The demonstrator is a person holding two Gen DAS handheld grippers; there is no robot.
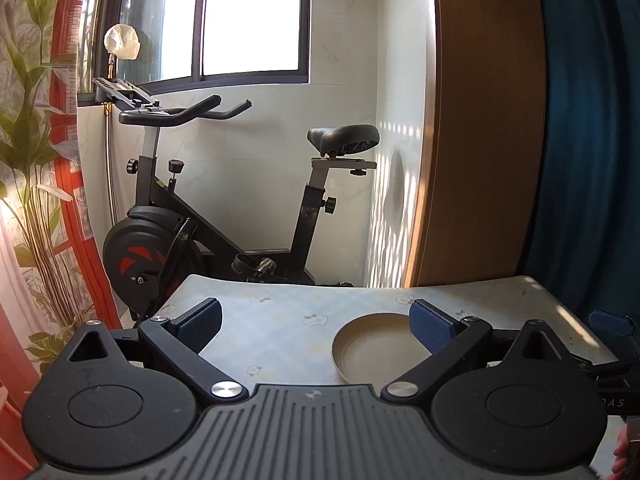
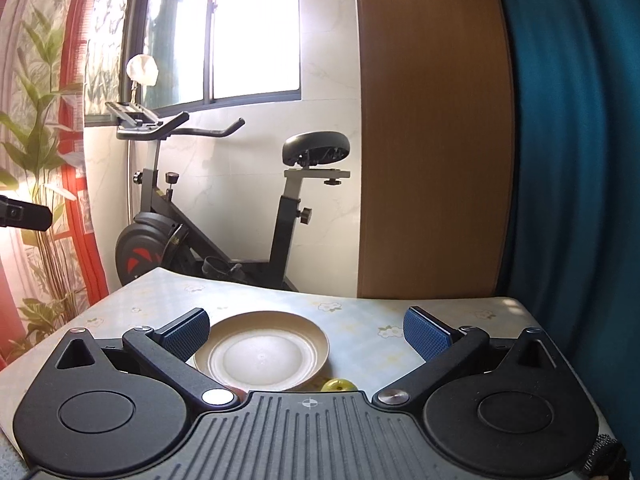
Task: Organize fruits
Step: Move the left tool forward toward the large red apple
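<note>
Floral-patterned desk (image 2: 360, 344), exercise bike (image 2: 224, 200) far behind under the window (image 2: 256, 28). One empty bowl (image 2: 266, 354), one green apple (image 2: 340, 385) near. Left tool (image 1: 316, 322), right tool (image 2: 306, 330): both wide, empty.

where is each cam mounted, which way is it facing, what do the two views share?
Left wrist: on the left gripper, facing forward over the table at the plate; open jaws, fingertips at lower right.
Right wrist: on the right gripper, same heading; plate, green fruit; open jaws.
Shared: plate, table, exercise bike, window.
</note>
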